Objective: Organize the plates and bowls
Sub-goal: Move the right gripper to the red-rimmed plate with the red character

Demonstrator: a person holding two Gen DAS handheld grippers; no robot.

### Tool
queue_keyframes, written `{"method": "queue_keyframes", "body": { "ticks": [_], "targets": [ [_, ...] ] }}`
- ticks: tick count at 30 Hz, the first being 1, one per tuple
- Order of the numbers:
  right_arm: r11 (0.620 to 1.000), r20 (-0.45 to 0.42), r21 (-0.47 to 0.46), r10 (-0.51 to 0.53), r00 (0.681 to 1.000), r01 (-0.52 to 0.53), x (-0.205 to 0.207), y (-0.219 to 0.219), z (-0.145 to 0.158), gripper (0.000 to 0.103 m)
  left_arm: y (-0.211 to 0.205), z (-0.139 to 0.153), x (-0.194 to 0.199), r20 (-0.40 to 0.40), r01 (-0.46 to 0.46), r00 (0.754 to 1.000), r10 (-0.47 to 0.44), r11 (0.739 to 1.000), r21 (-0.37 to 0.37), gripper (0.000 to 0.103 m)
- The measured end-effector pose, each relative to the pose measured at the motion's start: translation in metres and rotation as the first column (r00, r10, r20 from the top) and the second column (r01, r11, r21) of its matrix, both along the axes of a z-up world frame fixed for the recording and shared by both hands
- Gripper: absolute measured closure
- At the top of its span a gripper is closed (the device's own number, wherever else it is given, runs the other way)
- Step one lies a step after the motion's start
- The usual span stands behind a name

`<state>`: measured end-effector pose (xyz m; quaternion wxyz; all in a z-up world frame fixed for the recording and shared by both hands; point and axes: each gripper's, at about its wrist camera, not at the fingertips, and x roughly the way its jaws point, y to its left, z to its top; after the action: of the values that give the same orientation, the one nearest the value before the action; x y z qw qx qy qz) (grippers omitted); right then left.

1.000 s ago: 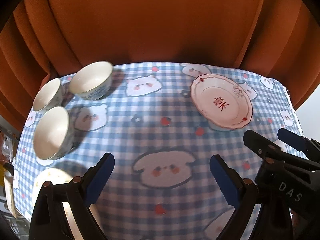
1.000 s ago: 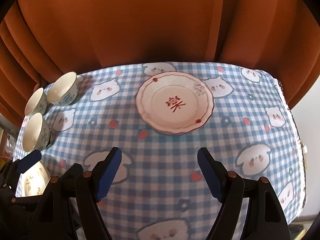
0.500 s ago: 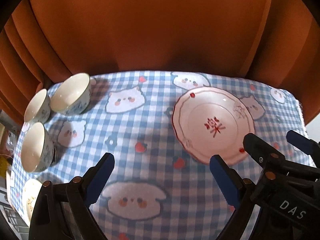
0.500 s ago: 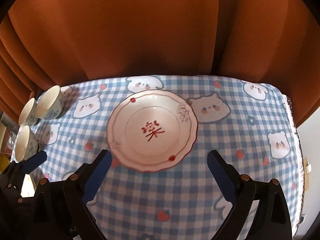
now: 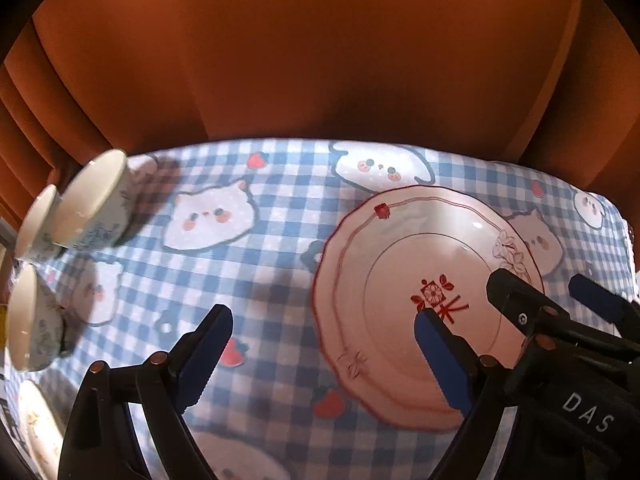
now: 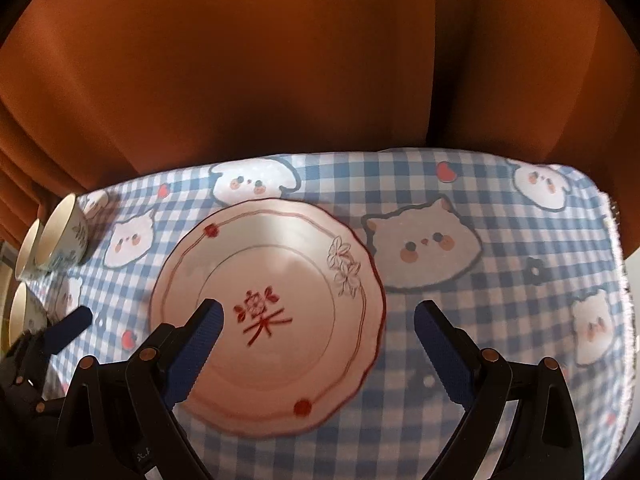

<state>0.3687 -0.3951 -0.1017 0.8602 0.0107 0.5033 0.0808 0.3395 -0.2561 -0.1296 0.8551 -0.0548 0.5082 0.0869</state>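
A pink plate with a red character and scalloped rim lies flat on the blue checked tablecloth; it also shows in the right wrist view. My left gripper is open and empty, its right finger over the plate's near left part. My right gripper is open and empty, straddling the plate's right rim just above it. Three white bowls with blue pattern stand at the far left: one at the back, one behind it, one nearer.
An orange curtain hangs behind the table. A second plate lies at the near left corner. The table's right edge is close to the right gripper. The right gripper's body shows in the left view.
Both grippers have moved forward and lower toward the pink plate, which now looms larger. The right gripper's fingers now frame the plate's right rim. Both stay open.
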Motion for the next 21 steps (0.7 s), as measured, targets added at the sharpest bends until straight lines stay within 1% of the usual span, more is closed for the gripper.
{"method": "queue_keyframes", "body": {
  "ticks": [2,5,11,14,18,19,21],
  "targets": [
    [1.000,-0.020,0.006,-0.022,1.000,0.022,0.007,-0.004,-0.010,0.005,0.000,-0.010,0.007,-0.020,-0.009,1.000,0.009,1.000,-0.017,0.010],
    [1.000,-0.053,0.006,-0.027,0.998,0.028,0.017,-0.006,-0.023,0.005,0.000,-0.023,0.015,-0.045,-0.019,0.999,0.018,0.999,-0.033,0.010],
    [1.000,-0.090,-0.025,0.004,0.996,-0.006,0.028,-0.003,-0.042,0.005,-0.003,-0.038,0.023,-0.073,-0.012,0.997,0.010,1.000,-0.025,0.010],
    [0.999,-0.096,-0.042,0.011,0.995,-0.015,0.030,-0.001,-0.049,0.005,-0.006,-0.039,0.023,-0.055,0.004,0.998,-0.005,1.000,-0.018,0.010],
    [1.000,-0.118,-0.003,0.021,0.993,-0.021,0.036,0.000,-0.057,0.005,-0.011,-0.040,0.025,-0.036,0.021,0.999,-0.021,1.000,-0.009,0.009],
    [1.000,-0.129,0.006,0.020,0.991,-0.020,0.037,-0.001,-0.059,0.004,-0.013,-0.040,0.024,-0.030,0.026,0.999,-0.026,1.000,-0.007,0.009],
    [0.999,-0.124,-0.014,0.034,0.992,-0.036,0.039,0.001,-0.060,0.002,-0.015,-0.039,0.024,-0.023,0.030,0.999,-0.030,1.000,0.001,0.008]
  ]
}}
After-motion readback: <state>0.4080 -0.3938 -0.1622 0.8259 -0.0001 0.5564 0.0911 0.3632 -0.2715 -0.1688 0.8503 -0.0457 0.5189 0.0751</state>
